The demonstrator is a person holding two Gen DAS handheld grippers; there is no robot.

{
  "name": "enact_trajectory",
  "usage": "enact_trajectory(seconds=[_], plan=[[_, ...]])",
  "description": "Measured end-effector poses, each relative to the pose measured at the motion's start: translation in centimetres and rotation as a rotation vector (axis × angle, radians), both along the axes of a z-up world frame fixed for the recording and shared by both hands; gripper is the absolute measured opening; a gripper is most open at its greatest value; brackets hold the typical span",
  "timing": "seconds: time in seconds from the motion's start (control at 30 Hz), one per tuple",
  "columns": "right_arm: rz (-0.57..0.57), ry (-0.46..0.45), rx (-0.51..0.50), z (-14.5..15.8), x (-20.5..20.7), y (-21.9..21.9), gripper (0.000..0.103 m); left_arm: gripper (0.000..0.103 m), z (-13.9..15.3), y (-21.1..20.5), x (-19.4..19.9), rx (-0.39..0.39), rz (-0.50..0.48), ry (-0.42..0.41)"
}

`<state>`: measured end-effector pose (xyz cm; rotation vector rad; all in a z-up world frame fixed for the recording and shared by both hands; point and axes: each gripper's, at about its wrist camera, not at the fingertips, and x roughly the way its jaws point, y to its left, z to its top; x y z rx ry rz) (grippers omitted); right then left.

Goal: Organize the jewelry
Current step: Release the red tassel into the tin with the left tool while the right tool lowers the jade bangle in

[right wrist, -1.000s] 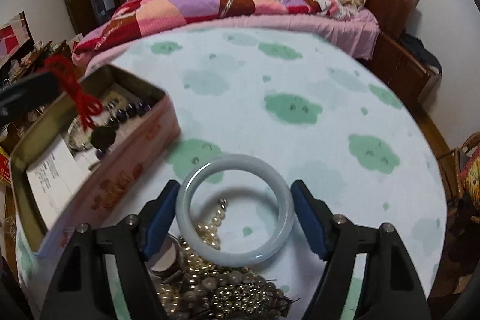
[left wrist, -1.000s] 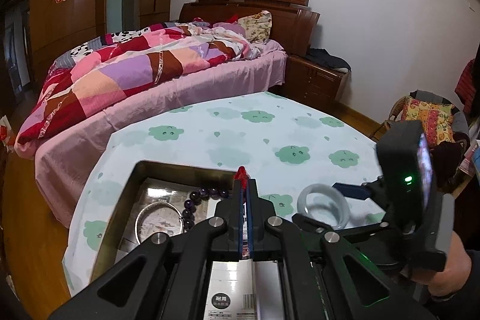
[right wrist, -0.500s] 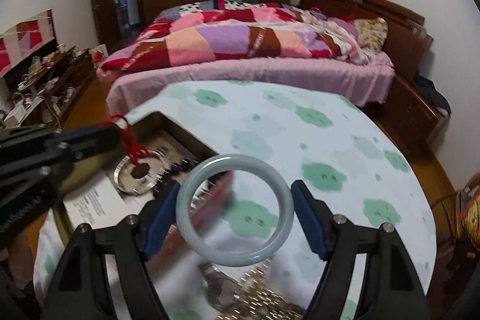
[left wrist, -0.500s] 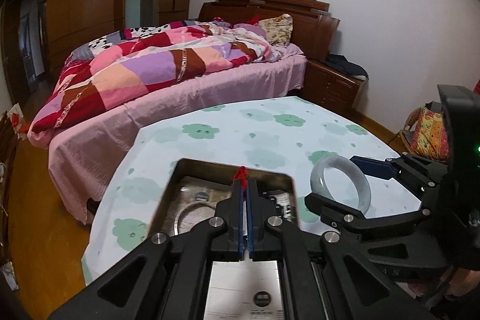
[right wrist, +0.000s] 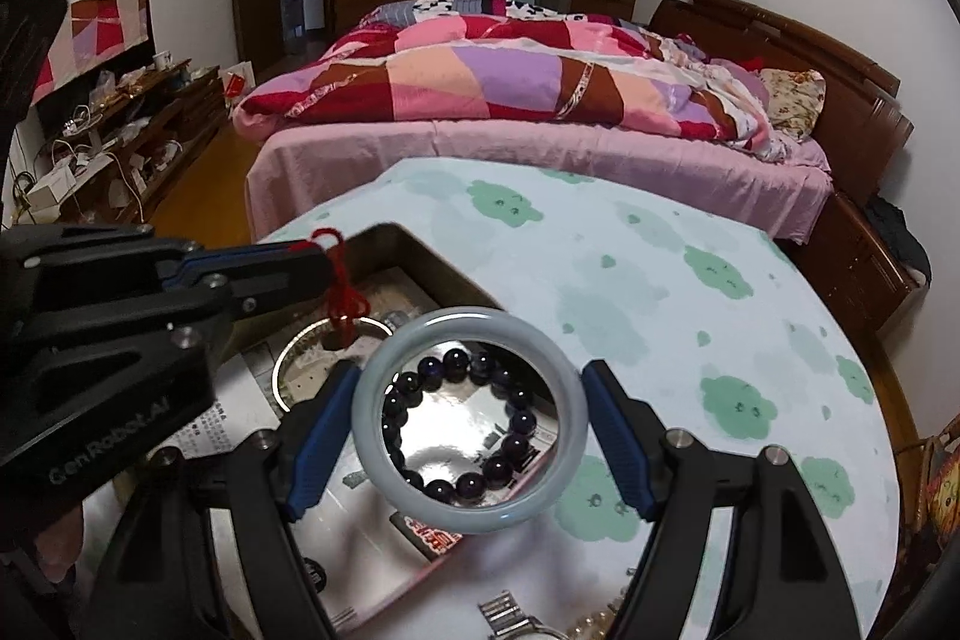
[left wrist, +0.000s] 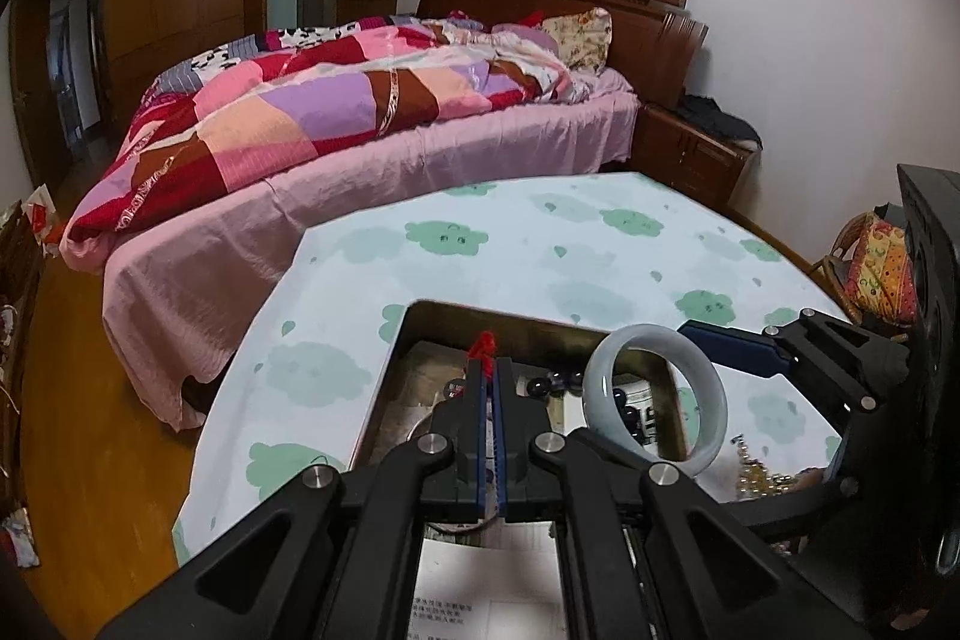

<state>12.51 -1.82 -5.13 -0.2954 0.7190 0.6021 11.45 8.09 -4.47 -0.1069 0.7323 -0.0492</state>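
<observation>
Over the round surface (right wrist: 660, 280), covered with a soft pale cloth printed with green clouds: no more work above the loose pile, but above the box. Moved across within the last second, from the heap of pearls and gold chains to the open tin box (left wrist: 540, 325). Of that heap, now only a little at the bottom edge of the right view, beside a metal watch band (right wrist: 510, 613). By judgement, carrying part nearly finished, with only lowering and letting go left to do.

Rectangular box, thin dull metal walls, pink print outside, floor lined with printed paper and partly mirror-bright.

Right gripper (right wrist: 468, 400) spread wide, blue ribbed fingers (right wrist: 318, 436) pressing on two opposite sides of the jade bangle (right wrist: 372, 436), held level in the air right over the box, not touching it. Smooth, thick, pale grey-green ring, a little translucent; hard, probably slippery and easy to break.

Left gripper (left wrist: 491, 376) closed fully, pinching a red knotted cord (right wrist: 339, 274) hanging down into the box, with a small dark pendant (right wrist: 333, 340) at its end, near a thin silver bangle (right wrist: 282, 370).

Seen through the jade ring, lying on the box floor: a bead bracelet (right wrist: 522, 421) of round, glossy, dark-purple beads.
</observation>
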Motion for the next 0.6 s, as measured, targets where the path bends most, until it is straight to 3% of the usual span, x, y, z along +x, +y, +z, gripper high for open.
enact_trajectory(seconds=[0.6], plan=[[0.009,0.009,-0.078,-2.1,0.4,1.6,0.077,0.001,-1.4,-0.1,1.2,0.044,-0.006,0.071]])
